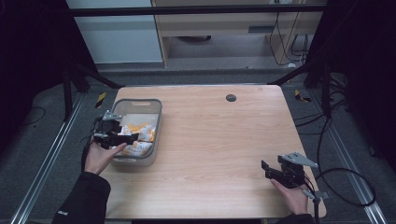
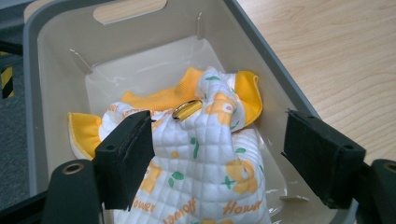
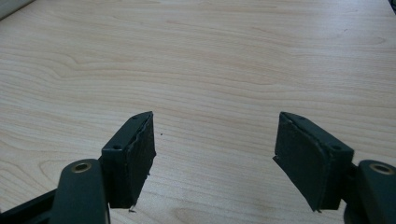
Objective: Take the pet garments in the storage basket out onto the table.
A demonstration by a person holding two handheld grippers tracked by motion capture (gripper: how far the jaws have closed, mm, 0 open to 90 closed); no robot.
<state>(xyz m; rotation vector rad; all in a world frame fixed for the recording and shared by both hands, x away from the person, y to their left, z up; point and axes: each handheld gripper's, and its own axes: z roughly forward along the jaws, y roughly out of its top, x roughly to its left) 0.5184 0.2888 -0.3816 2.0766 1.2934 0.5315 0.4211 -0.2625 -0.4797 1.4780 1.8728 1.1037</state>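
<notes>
A grey plastic bin (image 1: 156,122) (image 2: 56,51) stands at the table's left side. Inside it lies a crumpled white quilted cloth (image 1: 140,135) (image 2: 205,163) with yellow trim, orange flowers and green leaves. A small gold metal ring or clip (image 2: 187,109) rests on top of the cloth. My left gripper (image 1: 122,138) (image 2: 219,154) hovers over the bin's near end, open, its jaws on either side of the cloth without gripping it. My right gripper (image 1: 268,170) (image 3: 215,158) stands open over bare wood near the table's front right, nothing between its fingers.
The wooden table (image 1: 219,140) has a round black grommet (image 1: 230,97) near its far edge. Cables (image 1: 345,182) trail off the right side by the floor rails. Dark frame legs stand at both far corners.
</notes>
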